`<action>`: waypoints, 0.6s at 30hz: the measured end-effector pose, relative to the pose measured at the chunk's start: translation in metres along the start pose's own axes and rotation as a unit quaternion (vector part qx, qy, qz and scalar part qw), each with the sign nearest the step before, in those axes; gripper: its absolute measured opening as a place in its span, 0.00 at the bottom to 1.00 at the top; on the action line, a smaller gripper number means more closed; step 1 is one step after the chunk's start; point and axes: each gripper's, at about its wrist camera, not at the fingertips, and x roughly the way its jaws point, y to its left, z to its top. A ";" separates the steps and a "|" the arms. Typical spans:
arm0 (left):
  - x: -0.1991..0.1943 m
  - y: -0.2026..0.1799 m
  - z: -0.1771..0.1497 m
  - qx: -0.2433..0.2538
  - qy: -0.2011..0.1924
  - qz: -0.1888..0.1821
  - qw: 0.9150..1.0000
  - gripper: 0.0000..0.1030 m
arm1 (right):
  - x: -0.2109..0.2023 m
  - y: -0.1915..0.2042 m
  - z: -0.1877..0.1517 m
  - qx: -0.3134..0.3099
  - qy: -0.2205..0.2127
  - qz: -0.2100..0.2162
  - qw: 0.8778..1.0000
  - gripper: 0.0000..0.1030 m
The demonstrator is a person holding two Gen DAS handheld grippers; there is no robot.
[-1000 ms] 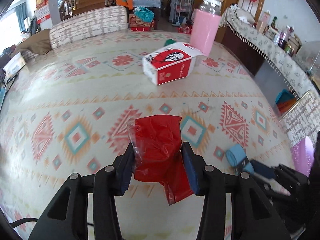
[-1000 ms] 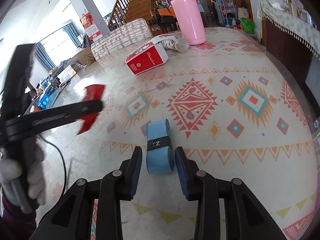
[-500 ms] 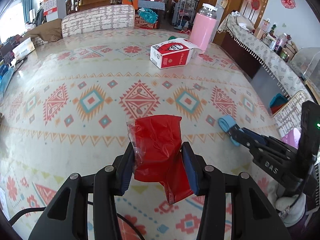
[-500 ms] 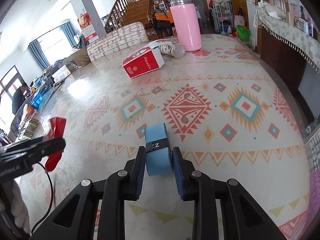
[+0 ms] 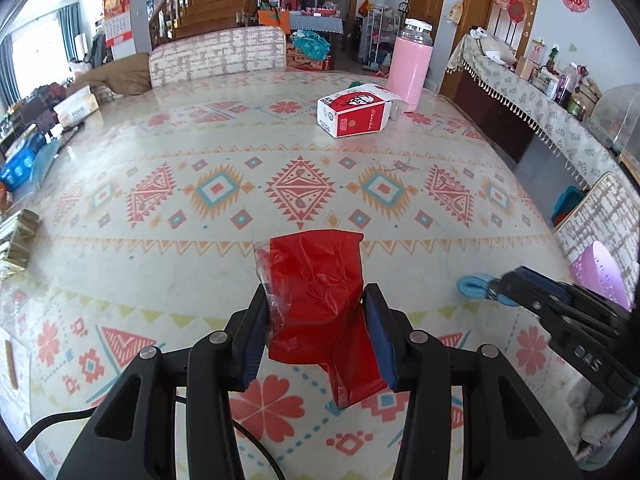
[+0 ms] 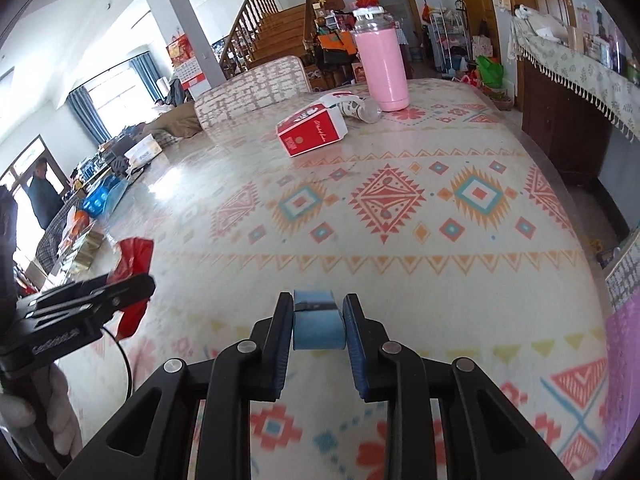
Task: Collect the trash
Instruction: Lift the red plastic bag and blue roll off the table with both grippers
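Left gripper [image 5: 316,320] is clenched on a red plastic wrapper [image 5: 320,288], held above the table [image 5: 160,248]. Right gripper [image 6: 318,322] grasps a blue roll [image 6: 318,320], its long axis running along the fingers. A lilac perforated basket [image 5: 600,276] stands off the table edge at 3 o'clock from the left gripper, just beyond the right one; the right hand is nearer. Its contents are hidden. A red-and-white carton [image 5: 354,114] lies at 12 o'clock, well apart, uncollected
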 end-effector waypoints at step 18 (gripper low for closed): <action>-0.044 -0.014 -0.025 0.044 -0.062 0.062 0.995 0.44 | -0.058 0.014 -0.043 0.012 -0.048 -0.018 0.999 0.26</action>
